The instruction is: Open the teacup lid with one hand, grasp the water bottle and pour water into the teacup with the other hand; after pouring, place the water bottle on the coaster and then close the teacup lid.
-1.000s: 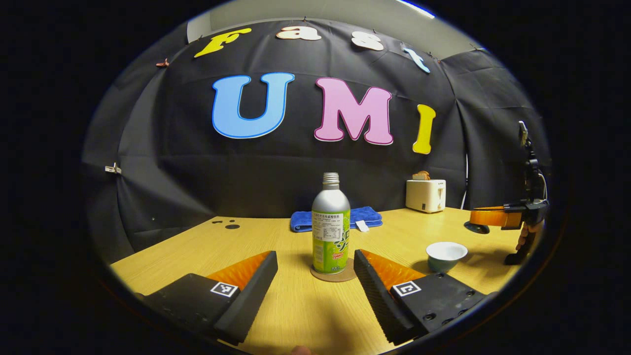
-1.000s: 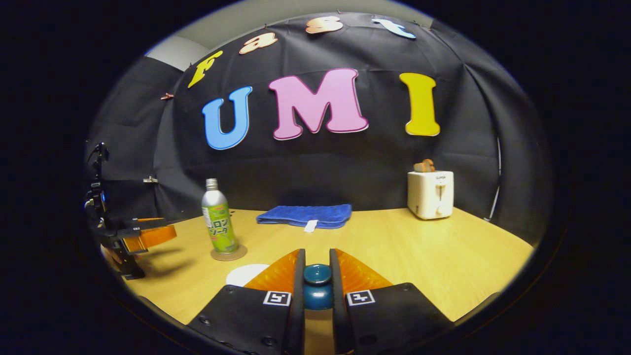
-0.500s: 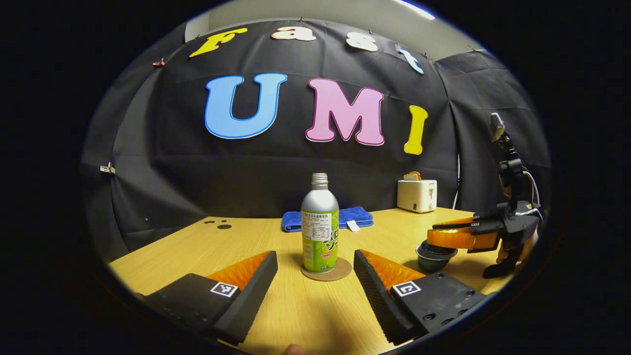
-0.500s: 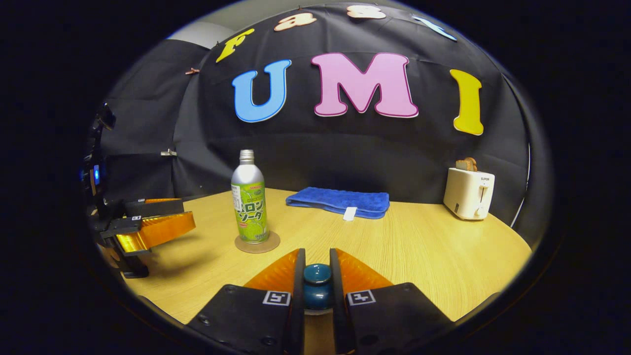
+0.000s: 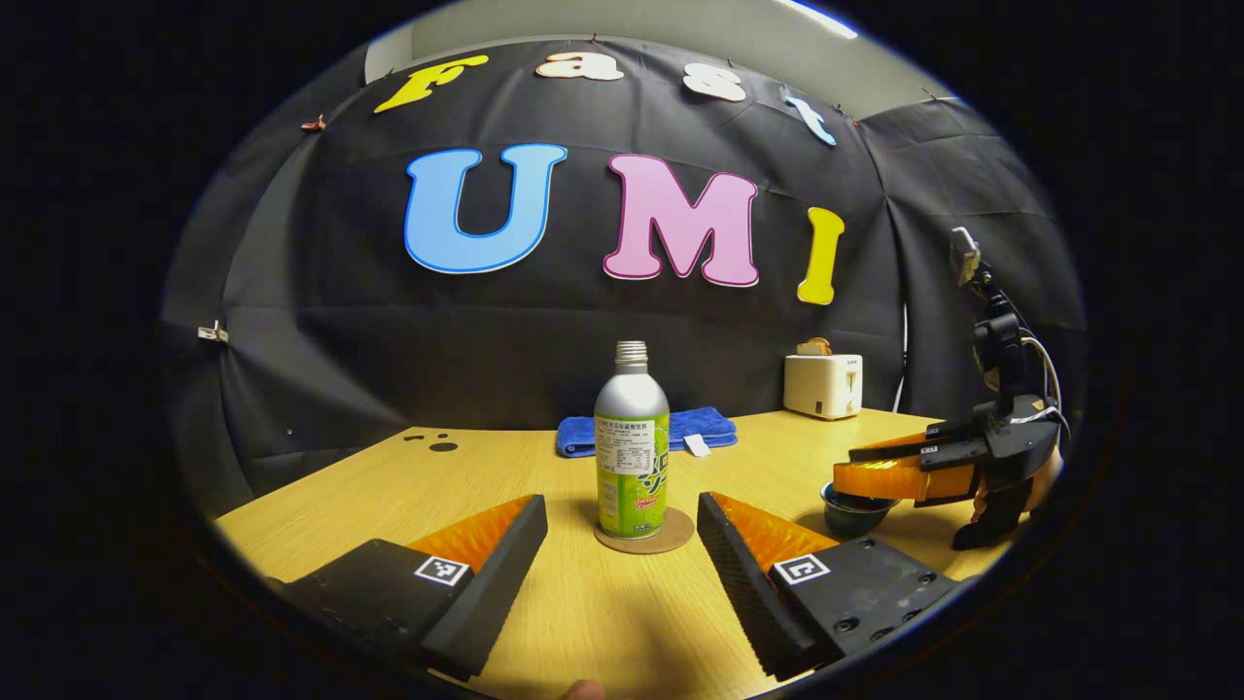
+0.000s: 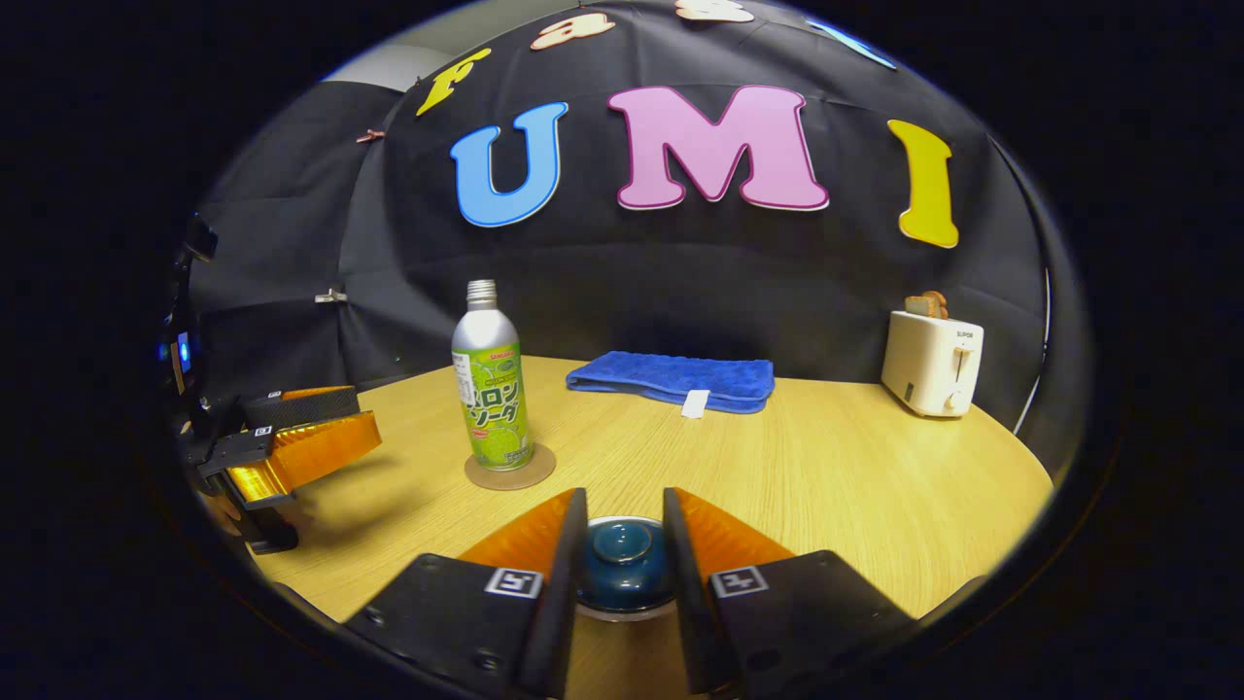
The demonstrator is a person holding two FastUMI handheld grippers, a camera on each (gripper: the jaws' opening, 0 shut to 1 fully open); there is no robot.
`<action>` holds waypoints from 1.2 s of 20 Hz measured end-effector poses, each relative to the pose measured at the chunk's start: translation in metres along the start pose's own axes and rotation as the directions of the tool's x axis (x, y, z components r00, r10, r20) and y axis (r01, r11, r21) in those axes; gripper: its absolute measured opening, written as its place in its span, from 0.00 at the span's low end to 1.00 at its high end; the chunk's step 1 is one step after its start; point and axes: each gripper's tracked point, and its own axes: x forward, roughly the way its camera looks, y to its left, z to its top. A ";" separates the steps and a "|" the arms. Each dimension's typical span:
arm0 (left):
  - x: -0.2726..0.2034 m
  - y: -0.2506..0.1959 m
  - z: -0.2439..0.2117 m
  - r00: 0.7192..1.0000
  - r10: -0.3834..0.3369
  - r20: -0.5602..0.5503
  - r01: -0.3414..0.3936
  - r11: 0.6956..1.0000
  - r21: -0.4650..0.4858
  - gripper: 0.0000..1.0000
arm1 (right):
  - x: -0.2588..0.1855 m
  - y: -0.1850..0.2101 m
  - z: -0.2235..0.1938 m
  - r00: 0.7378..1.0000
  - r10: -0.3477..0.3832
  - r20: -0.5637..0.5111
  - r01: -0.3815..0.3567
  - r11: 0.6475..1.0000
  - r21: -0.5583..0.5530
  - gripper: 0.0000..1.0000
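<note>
Bottle: silver-and-green metal water bottle (image 5: 632, 447) upright on round cork coaster (image 5: 645, 535).
Left gripper (image 5: 622, 540): spread wide, holding nothing.
Right gripper (image 6: 622, 544): fingers slightly parted beside dark teal ceramic lid (image 6: 622, 564) (contact unclear) sitting on the teacup.

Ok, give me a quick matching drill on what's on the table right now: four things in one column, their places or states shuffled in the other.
Things:
1. silver-and-green metal water bottle
2. folded blue towel
3. white toaster
4. dark blue teacup lid

Places or states:
A. between the right gripper's fingers
B. flat at the table's back edge by the black cloth wall
C. upright on the round brown coaster
D. far right corner, bread sticking out of the top

Pairs: 1-C, 2-B, 3-D, 4-A
</note>
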 end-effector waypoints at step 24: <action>-0.012 -0.017 0.000 0.981 0.195 -0.006 -0.195 0.981 -0.003 0.98 | -0.056 -0.048 0.022 0.951 -0.237 0.197 0.234 0.971 0.039 0.99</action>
